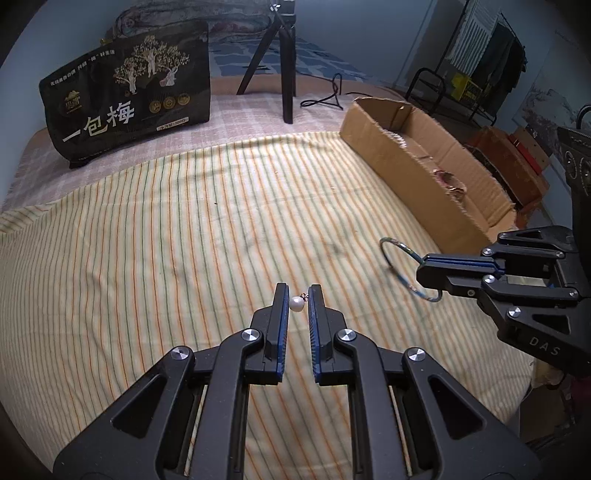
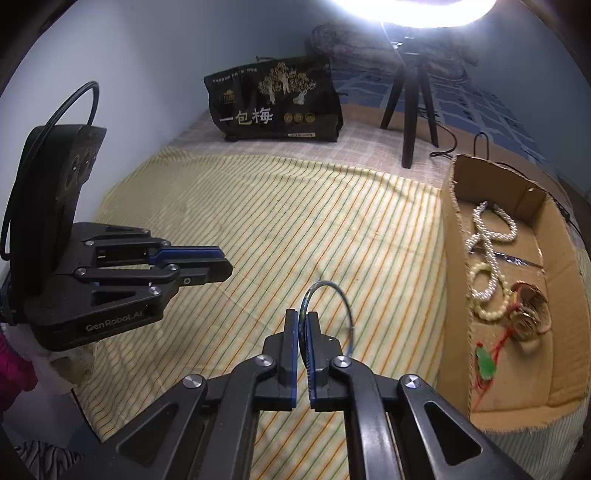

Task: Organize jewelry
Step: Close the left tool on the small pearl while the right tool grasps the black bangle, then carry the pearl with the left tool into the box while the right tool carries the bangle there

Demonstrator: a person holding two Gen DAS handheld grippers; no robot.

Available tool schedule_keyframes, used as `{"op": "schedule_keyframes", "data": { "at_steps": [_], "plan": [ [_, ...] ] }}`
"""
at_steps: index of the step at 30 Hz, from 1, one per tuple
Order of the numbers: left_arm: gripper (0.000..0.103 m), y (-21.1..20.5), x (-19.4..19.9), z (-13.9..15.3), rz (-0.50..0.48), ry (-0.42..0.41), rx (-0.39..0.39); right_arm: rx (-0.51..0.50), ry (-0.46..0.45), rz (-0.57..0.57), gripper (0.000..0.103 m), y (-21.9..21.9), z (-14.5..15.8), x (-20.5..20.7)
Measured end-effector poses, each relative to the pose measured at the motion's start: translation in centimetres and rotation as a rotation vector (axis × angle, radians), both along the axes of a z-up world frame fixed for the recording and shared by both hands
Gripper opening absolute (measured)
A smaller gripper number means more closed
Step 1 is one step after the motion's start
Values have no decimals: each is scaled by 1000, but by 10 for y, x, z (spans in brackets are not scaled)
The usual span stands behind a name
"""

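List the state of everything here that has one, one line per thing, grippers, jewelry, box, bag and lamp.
left gripper: shut on the pearl earring, lifted off the striped cloth
right gripper: shut on the blue bangle, held in the air
cardboard box: open, holding a bead necklace, gold bangles and a green pendant on red cord
black bag: upright
ring light: on, atop a tripod

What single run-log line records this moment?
left gripper: shut on pearl earring | right gripper: shut on bangle | cardboard box: holds necklaces
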State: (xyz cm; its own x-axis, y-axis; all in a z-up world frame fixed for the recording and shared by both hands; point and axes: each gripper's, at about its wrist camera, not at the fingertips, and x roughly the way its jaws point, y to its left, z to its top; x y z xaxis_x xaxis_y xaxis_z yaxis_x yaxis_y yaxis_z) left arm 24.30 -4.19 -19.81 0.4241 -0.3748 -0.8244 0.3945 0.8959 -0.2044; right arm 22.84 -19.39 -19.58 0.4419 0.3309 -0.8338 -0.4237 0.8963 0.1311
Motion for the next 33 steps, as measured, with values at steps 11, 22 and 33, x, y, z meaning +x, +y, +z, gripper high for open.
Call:
{"op": "schedule_keyframes", "data": {
  "at_steps": [11,22,33],
  "plan": [
    [8,-18,-30,25,-31,-28,-11,45,-34,-35,1,-23,25,-30],
    [8,-52,-37,44,-80,-59,-42,96,-89,-65,1,-62,59,-54],
    [8,-89,-29,53,-114,-80,-61,97,-140,-139,1,-116,79,-50]
  ]
}}
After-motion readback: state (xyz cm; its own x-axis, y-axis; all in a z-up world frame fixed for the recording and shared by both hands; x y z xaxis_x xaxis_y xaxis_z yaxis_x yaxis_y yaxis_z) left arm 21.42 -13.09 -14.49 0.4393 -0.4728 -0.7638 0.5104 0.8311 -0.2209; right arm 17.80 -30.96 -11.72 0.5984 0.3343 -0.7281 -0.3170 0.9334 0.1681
